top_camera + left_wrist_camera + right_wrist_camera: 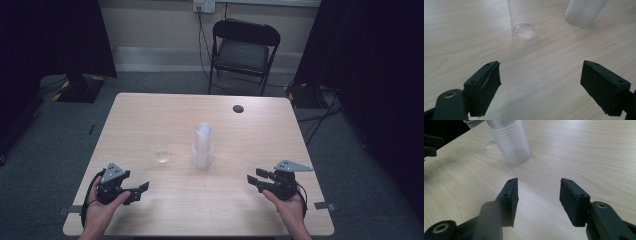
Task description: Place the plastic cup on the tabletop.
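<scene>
A stack of clear plastic cups (203,145) stands upside down near the middle of the light wooden table (165,110). A single clear cup (161,150) stands upright to its left. My left gripper (141,192) is at the near left, open, with nothing between its fingers. In the left gripper view the gripper (541,67) points at the single cup (523,17), with the stack (584,11) to the right. My right gripper (252,177) is at the near right, open and empty. From the right gripper (539,181) the stack (510,141) lies ahead to the left, the single cup (474,123) behind it.
A small dark round disc (238,108) lies at the table's far right. A black folding chair (245,50) stands beyond the far edge, with cables on the floor. Bare tabletop separates both grippers from the cups. The left gripper's jaws (430,145) show at the left edge of the right gripper view.
</scene>
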Tool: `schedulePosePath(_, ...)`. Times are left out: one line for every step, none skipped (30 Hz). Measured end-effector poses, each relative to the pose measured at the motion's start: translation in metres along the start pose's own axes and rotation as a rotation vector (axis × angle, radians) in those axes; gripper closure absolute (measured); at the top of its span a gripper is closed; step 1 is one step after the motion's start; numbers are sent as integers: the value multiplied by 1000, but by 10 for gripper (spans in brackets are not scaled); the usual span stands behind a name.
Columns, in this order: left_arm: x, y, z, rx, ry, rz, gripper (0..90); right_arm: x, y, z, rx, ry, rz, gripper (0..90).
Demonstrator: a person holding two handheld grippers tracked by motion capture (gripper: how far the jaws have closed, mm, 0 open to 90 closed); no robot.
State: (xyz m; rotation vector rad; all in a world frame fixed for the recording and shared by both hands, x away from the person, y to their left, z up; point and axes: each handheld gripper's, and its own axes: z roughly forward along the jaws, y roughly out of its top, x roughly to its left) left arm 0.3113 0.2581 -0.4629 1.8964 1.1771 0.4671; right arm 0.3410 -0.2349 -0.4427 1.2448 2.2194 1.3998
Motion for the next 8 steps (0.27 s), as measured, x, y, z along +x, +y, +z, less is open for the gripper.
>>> schedulePosePath(-1, -3, 0, 8, 6, -2, 160, -1, 0, -1, -1, -2, 1, 490)
schedulePosePath(-2, -6, 0, 16, 9, -1, 160, -2, -1, -1, 0, -5, 5, 487)
schedulePosePath(-2, -7, 0, 21, 2, 6, 160, -2, -1, -1, -2, -6, 10, 484)
schedulePosePath(-3, -8, 0, 18, -3, 6, 160, -3, -1, -1, -3, -6, 11, 480)
schedulePosePath(-3, -9, 1, 20, 5, 8, 160, -3, -1, -1, -5, -7, 11, 475)
schedulePosePath(-3, -9, 1, 20, 3, 7, 160, -3, -1, -2, -11, -6, 16, 469)
schedulePosePath(-3, -9, 2, 20, -6, 6, 160, -4, -1, -2, -13, -7, 19, 467)
schedulePosePath(-3, -9, 2, 20, -6, 6, 160, -4, -1, -2, -13, -7, 19, 467)
